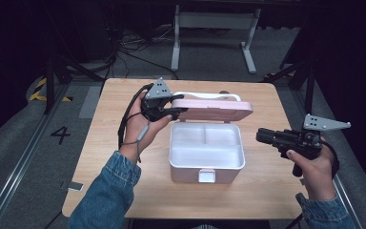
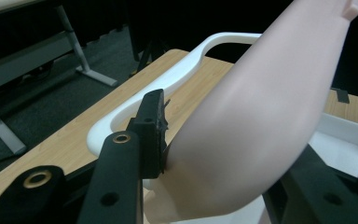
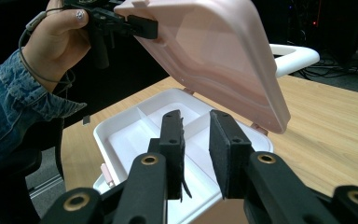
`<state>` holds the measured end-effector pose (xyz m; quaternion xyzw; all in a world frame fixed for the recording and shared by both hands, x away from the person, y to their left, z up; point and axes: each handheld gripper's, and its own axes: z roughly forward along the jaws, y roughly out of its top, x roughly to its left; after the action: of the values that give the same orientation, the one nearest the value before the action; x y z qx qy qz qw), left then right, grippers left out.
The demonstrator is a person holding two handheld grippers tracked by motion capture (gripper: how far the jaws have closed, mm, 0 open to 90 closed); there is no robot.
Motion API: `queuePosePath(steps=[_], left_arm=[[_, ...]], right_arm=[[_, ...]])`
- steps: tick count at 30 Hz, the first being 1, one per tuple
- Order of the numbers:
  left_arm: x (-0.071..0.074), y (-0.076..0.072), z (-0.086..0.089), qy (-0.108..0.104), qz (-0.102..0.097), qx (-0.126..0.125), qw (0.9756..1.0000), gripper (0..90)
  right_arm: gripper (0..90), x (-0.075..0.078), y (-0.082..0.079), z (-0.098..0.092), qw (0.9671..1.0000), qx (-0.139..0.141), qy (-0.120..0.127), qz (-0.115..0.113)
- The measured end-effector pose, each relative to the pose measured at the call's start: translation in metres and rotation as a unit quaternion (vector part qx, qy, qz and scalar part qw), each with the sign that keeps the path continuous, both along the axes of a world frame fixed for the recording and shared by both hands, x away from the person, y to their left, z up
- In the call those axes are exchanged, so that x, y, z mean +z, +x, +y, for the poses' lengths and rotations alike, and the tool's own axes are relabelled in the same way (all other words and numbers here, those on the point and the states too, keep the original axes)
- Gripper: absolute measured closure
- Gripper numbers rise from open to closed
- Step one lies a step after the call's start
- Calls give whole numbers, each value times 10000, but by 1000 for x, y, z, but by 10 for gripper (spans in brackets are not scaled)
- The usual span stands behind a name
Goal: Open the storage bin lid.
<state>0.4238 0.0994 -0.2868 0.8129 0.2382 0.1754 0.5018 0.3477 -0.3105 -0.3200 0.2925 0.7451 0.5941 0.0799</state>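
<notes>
Step in hand: opening the pink storage box (image 1: 207, 157), which sits at the middle of the wooden surface (image 1: 100, 157).

The pink lid (image 1: 214, 109) is raised on its rear hinge and stands tilted over the back of the box. The white carry handle (image 2: 168, 79) lies behind it toward the far edge.

The left tongs (image 1: 177, 110) are clamped on the lid's left edge; in the left gripper view one pad (image 2: 154, 133) presses against the pink plastic. The lid is carried by this grip.

The right tongs (image 1: 262, 136) hover to the right of the box, apart from it. Their jaws stand at a narrow gap with nothing between them, aimed at the white divided interior (image 3: 135, 135), whose compartments appear bare.

Judgement: the opening is nearly complete. The next move calls for swinging the lid further back until it rests without support, then easing the left tongs off the edge. A hasty release risks the lid dropping shut.
</notes>
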Motion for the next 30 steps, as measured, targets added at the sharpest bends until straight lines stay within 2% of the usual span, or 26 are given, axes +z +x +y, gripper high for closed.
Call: queuePosePath(steps=[6,8,14,20,22,25,30], left_arm=[[1,11,-2,-46,27,118,9999,624],[2,14,-2,-9,33,138,9999,623],[4,27,-4,7,111,265,9996,622],[3,41,-6,-19,216,353,9991,615],[4,46,-7,-29,313,396,9987,607],[4,57,-10,94,360,470,9982,591],[0,69,-12,59,419,529,9977,572]], right_arm=[[716,-3,3,-1,10000,4,-72,65],[689,-3,3,-2,9996,-119,-246,9],[634,-5,6,-7,9980,-318,-521,-152],[586,-11,11,-16,9960,-509,-710,-194],[579,-12,12,-18,9959,-546,-703,-174],[565,-13,14,-21,9958,-609,-667,-170],[560,-14,14,-22,9959,-603,-654,-170]])
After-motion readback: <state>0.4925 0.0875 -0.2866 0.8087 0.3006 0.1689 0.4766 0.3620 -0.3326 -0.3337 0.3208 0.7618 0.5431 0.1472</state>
